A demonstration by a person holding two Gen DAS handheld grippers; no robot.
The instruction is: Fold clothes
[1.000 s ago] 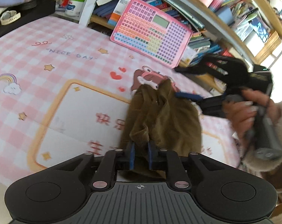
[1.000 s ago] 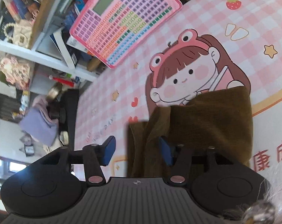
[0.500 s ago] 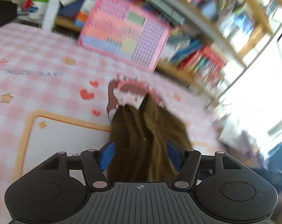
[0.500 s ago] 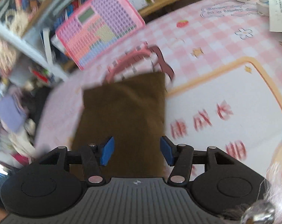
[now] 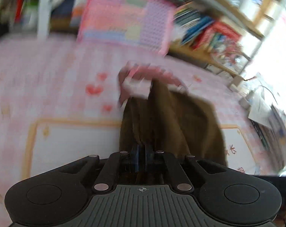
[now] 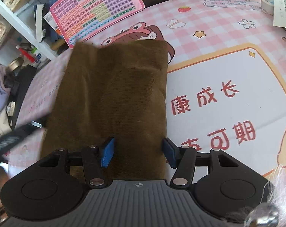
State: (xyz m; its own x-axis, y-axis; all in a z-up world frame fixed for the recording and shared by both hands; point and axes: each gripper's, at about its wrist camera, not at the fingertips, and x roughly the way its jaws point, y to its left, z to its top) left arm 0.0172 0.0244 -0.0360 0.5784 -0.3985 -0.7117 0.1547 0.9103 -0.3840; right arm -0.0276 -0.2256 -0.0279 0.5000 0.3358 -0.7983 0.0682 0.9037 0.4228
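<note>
Left wrist view: your left gripper (image 5: 142, 156) is clenched on the brown garment (image 6: 112, 98), which lies folded on the pink mat (image 6: 228, 71); your right gripper (image 6: 136, 152) hangs released over it. Pulling now could drag the folded layers askew.

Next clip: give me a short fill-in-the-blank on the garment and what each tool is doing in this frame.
1. The left tool is ____ on an edge of the brown garment.
2. The right tool has its jaws ____, with brown cloth lying between them.
3. The garment covers part of a cartoon ____ printed on the pink checked mat.
4. A pink ____ toy leans by the shelf beyond the garment.

Missing words: shut; open; girl; keyboard
</note>
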